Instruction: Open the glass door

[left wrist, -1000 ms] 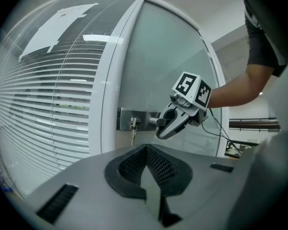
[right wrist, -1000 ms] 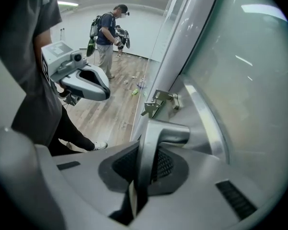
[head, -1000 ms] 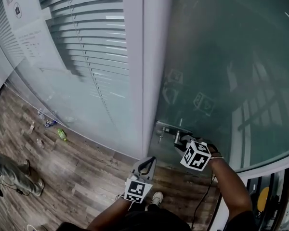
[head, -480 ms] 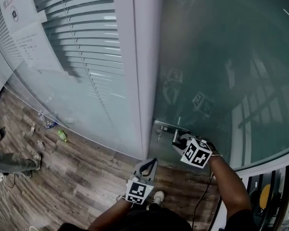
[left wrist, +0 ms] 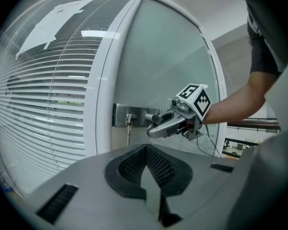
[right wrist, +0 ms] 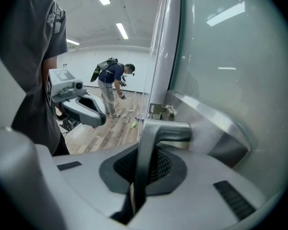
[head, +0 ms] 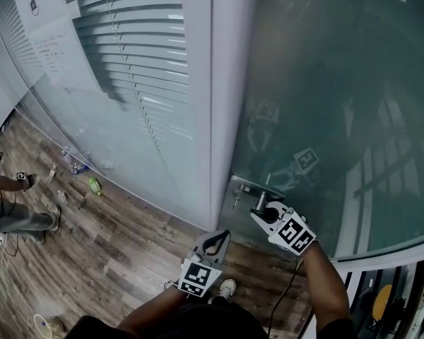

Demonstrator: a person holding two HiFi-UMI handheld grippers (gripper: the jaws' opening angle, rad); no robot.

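- Two grippers are in our hands, and we stand right in front of the glass door (head: 325, 83).
- Our right gripper (head: 263, 215) is squeezed tight on the door handle (right wrist: 159, 131). The silver bar sits right between its jaws.
- The handle sticks out from a shiny metal plate (left wrist: 134, 115). The plate is low on the door's left edge, next to the white frame (head: 230, 83).
- A key (left wrist: 128, 128) hangs from the lock on that plate, just left of the handle.
- Our left gripper (head: 213, 240) has its jaws pressed together with nothing in them.
- We hold it close to our body, below and to the left of the handle. It does not touch the door, and it points toward the plate.
- Left of the frame we see a glass wall with white blinds (head: 134, 48) behind it. A paper sign (head: 39, 6) is stuck on the glass.
- Under us is a wood floor (head: 92, 246), with some small litter (head: 93, 185) near the wall.
- Another person (right wrist: 113, 85) stands far off, bending down.
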